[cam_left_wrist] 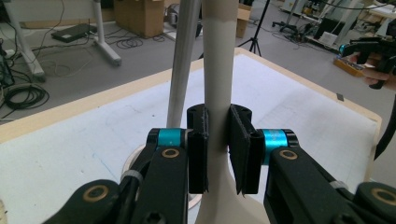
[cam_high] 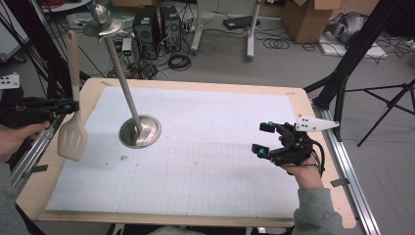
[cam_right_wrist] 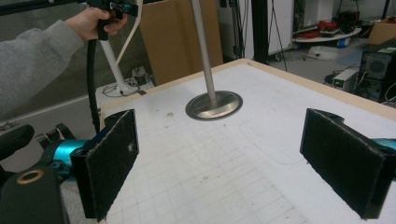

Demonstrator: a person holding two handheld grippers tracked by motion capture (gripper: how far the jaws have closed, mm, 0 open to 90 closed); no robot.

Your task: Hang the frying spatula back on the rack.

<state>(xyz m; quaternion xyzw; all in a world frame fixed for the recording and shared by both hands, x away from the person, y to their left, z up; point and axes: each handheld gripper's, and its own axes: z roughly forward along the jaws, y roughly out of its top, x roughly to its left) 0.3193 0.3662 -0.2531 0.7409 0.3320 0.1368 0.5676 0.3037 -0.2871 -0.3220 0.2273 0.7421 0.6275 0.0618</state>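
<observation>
A beige slotted spatula (cam_high: 72, 138) hangs upright at the table's left edge, blade down and handle up. My left gripper (cam_high: 71, 105) is shut on the handle's middle. In the left gripper view the jaws (cam_left_wrist: 218, 121) clamp the pale handle (cam_left_wrist: 217, 70) from both sides. A metal stand has a round base (cam_high: 140, 131) on the white mat, and its slanting pole (cam_high: 120, 73) rises to a small dish at the top (cam_high: 102, 23). My right gripper (cam_high: 262, 138) hovers open over the mat's right side, and nothing lies between its wide-spread pads (cam_right_wrist: 109, 163).
A white gridded mat (cam_high: 220, 161) covers the wooden table (cam_high: 318, 147). Black tripod legs (cam_high: 342, 73) stand off the right edge. Computer towers, cables and cardboard boxes (cam_high: 306, 17) sit on the floor beyond the far edge. The stand's pole (cam_left_wrist: 184, 60) passes just behind the spatula handle.
</observation>
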